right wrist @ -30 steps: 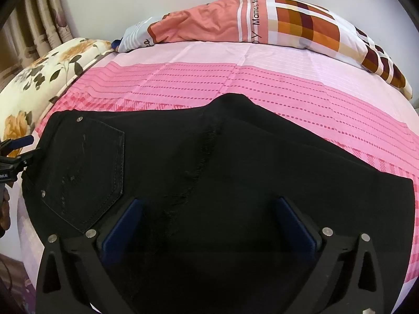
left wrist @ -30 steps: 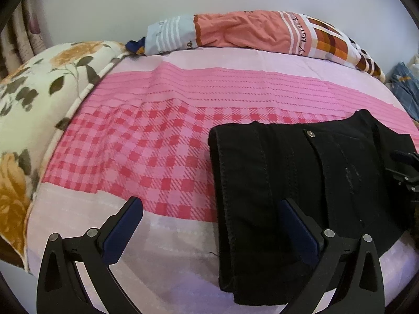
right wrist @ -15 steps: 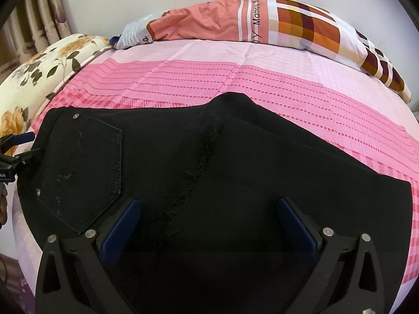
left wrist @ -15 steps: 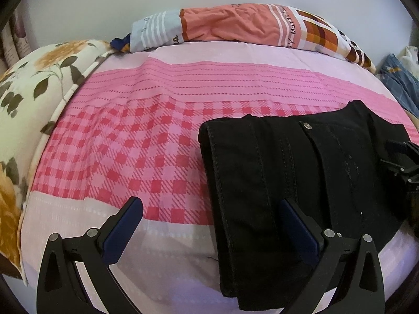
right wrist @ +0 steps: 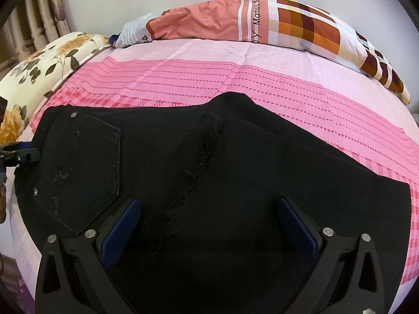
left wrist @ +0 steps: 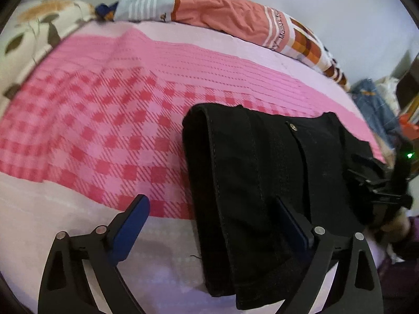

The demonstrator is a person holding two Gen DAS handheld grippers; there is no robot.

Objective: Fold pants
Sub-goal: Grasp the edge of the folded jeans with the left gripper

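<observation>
Left tool [left wrist: 209, 225] swung right, drew nearer waistband of pants [left wrist: 262, 183]; right tool [right wrist: 208, 225] steady; both spread wide, empty. Fold grab looked imminent.

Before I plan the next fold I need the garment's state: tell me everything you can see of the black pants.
The black pants look like heavy denim, lying flat on the pink bedsheet, back pocket with rivets facing up. The waist end shows stacked layers, so they appear already folded lengthwise. Loose threads trail along the centre seam. Both tools, left and right, hover open; no contact is visible.
</observation>
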